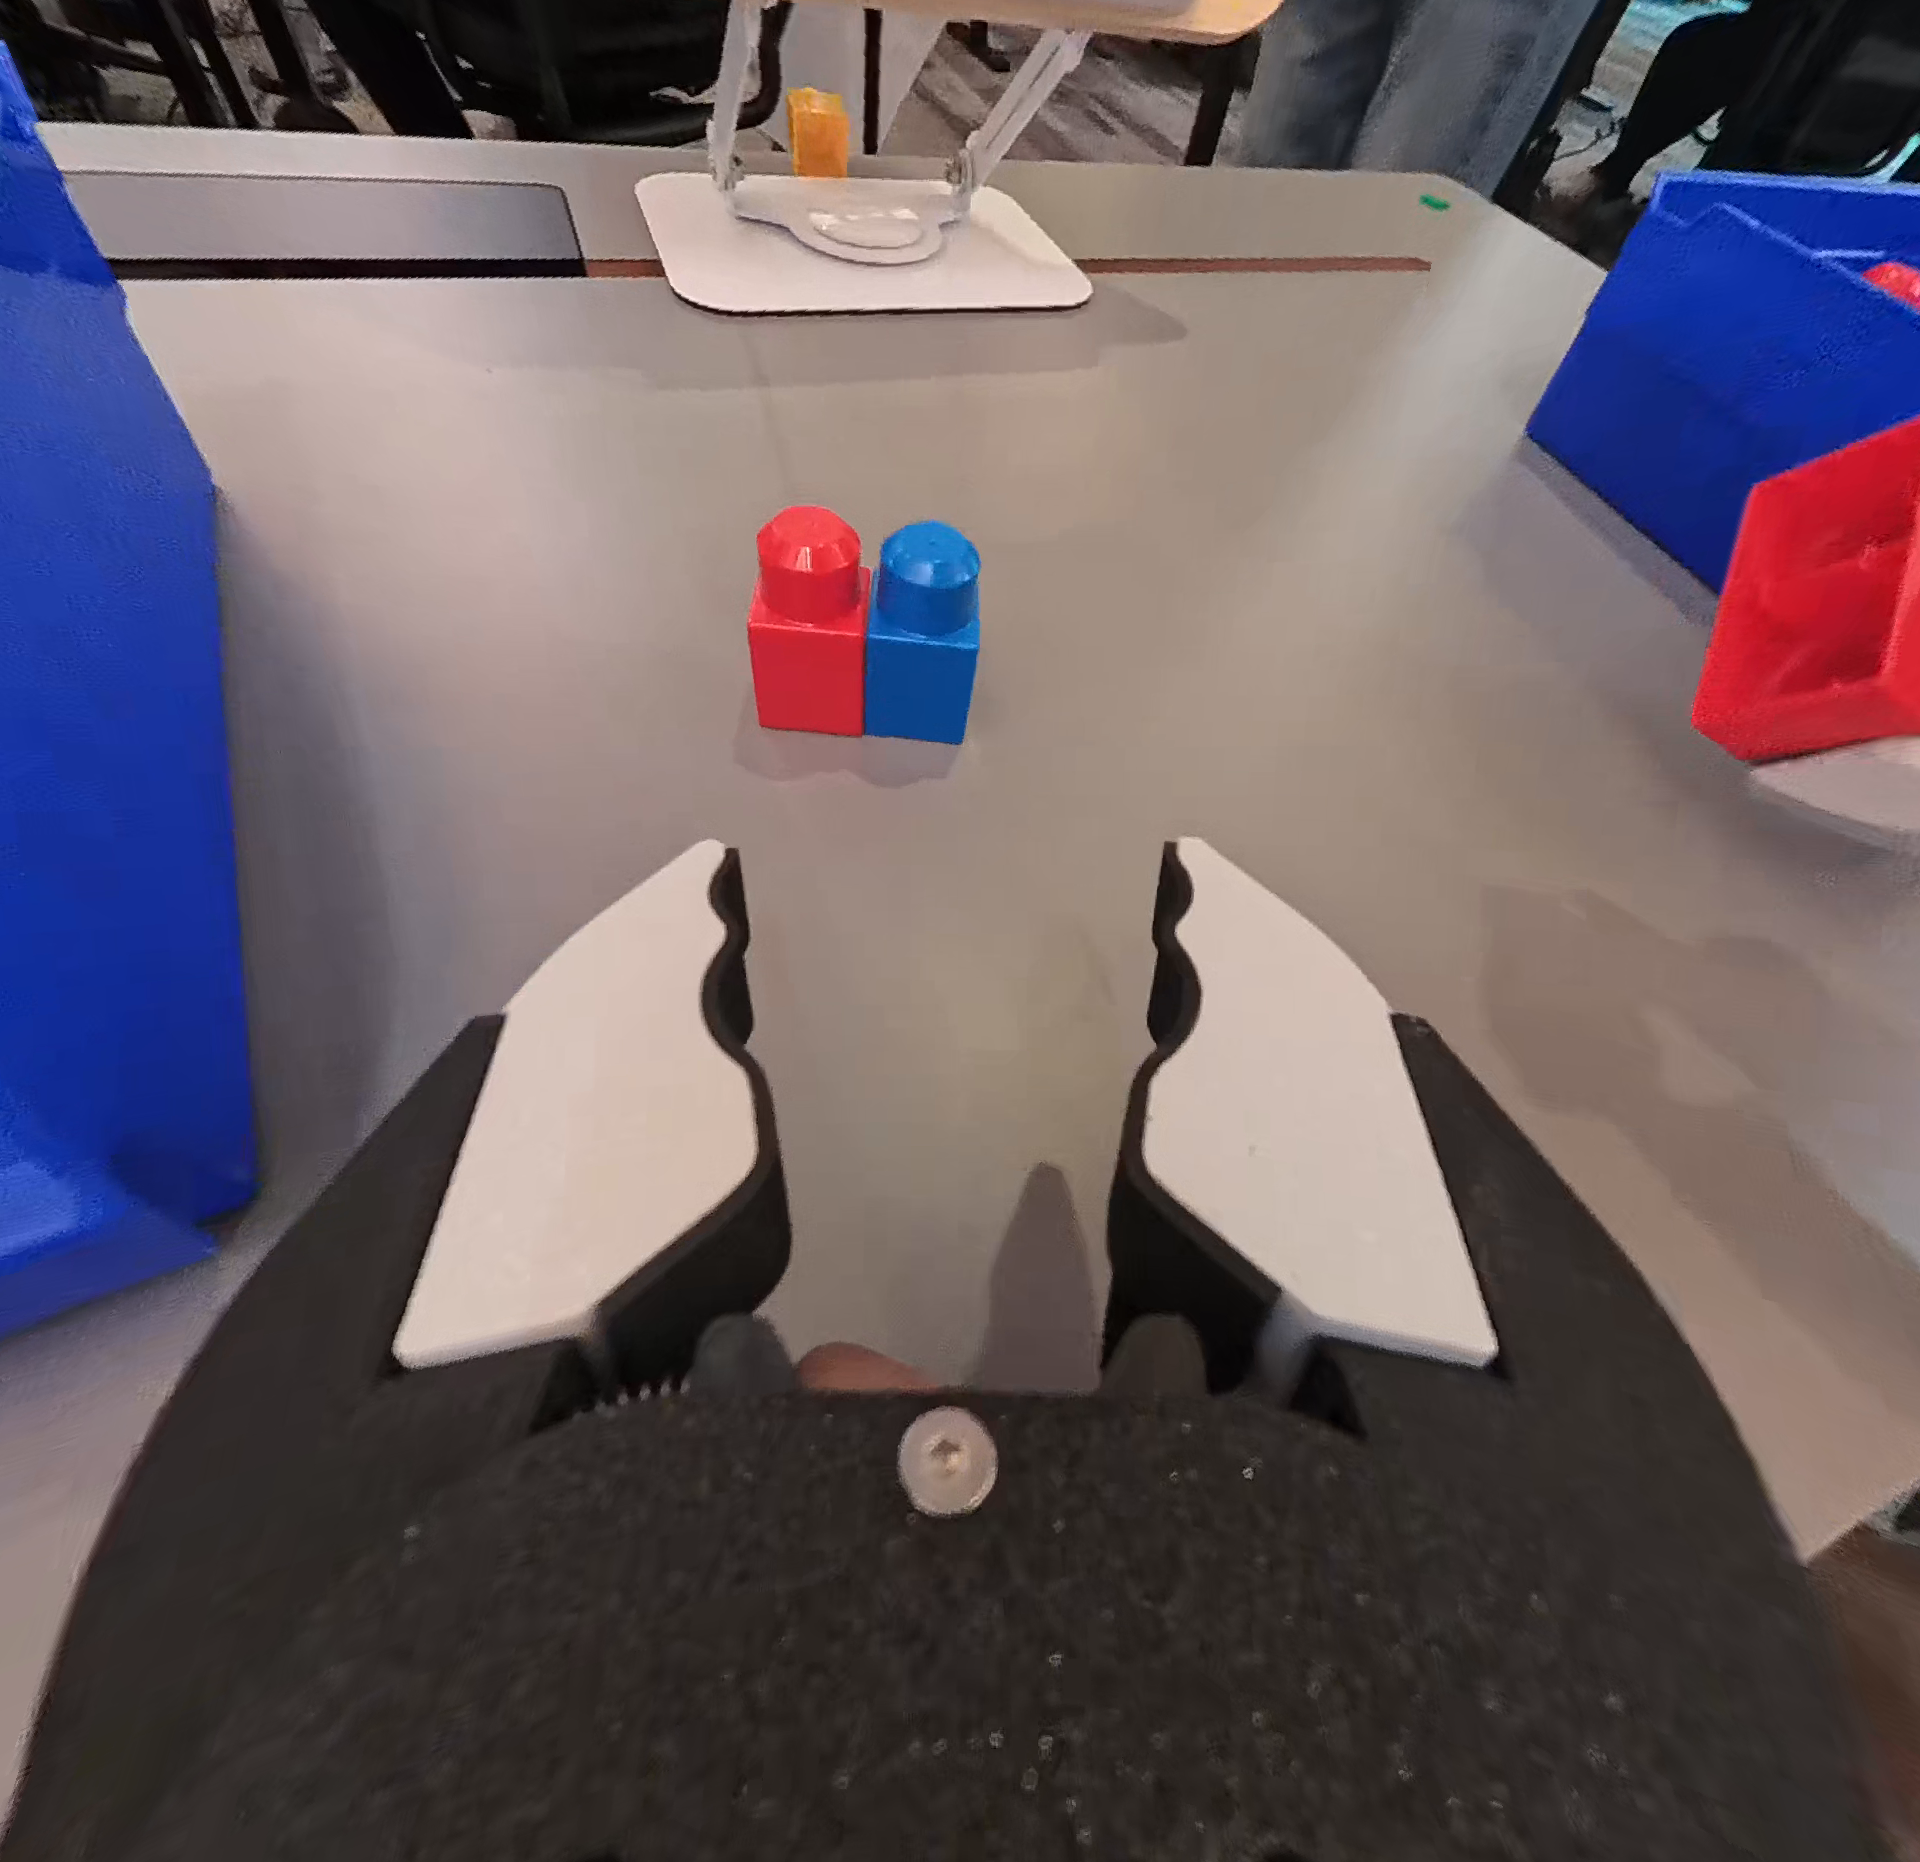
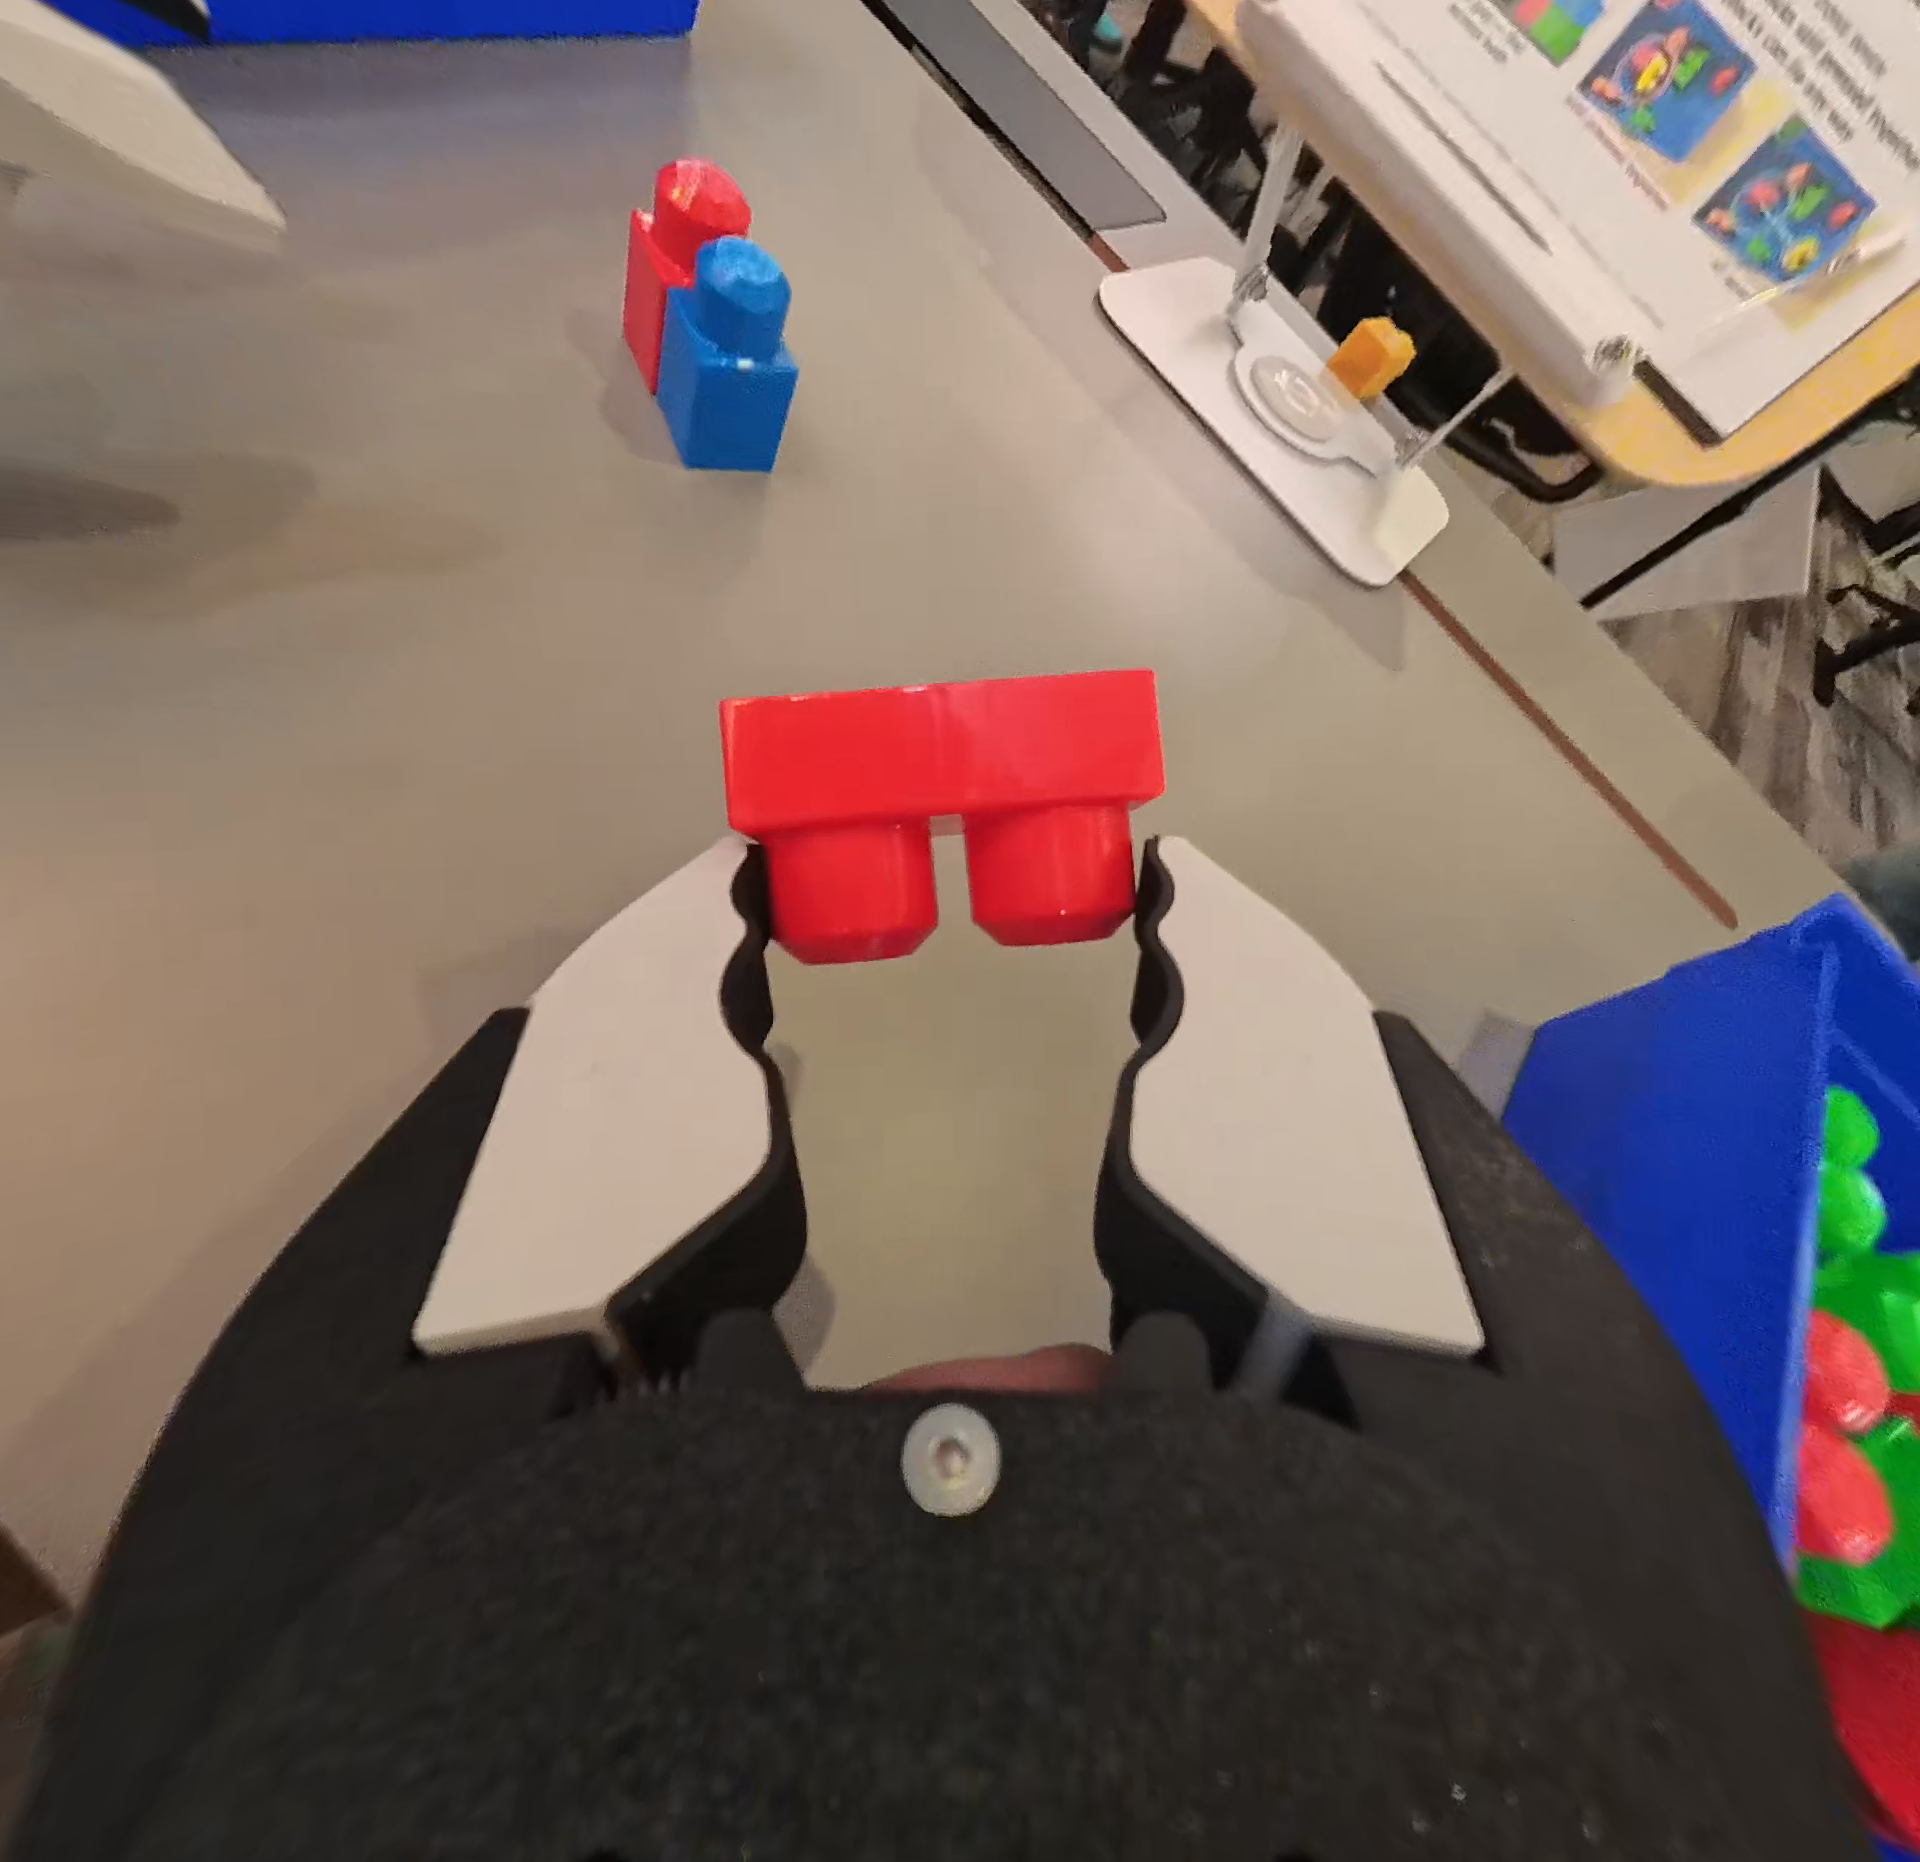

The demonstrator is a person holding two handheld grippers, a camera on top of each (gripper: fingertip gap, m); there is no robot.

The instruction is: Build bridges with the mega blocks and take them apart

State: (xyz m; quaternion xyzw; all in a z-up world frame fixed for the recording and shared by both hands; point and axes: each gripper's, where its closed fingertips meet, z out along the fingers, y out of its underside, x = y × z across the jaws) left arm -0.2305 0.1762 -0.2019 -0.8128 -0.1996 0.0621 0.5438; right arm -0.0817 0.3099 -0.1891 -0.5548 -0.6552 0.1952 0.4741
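A red one-stud block (image 1: 808, 633) and a blue one-stud block (image 1: 923, 638) stand upright, side by side and touching, on the grey table (image 1: 1195, 565). My left gripper (image 1: 951, 862) is open and empty, a short way in front of them. My right gripper (image 2: 943, 856) is shut on the studs of a red two-stud block (image 2: 940, 763) and holds it above the table, studs toward the camera. That block shows at the right edge of the left wrist view (image 1: 1829, 607). The two standing blocks, red (image 2: 675, 243) and blue (image 2: 727, 368), lie ahead to the left in the right wrist view.
A blue bin (image 1: 104, 773) stands at the left. Another blue bin (image 2: 1704, 1189) at the right holds green and red blocks. A white stand (image 1: 862, 243) with a tilted board of printed sheets (image 2: 1621, 150) and a small orange block (image 1: 819, 131) sits at the table's far edge.
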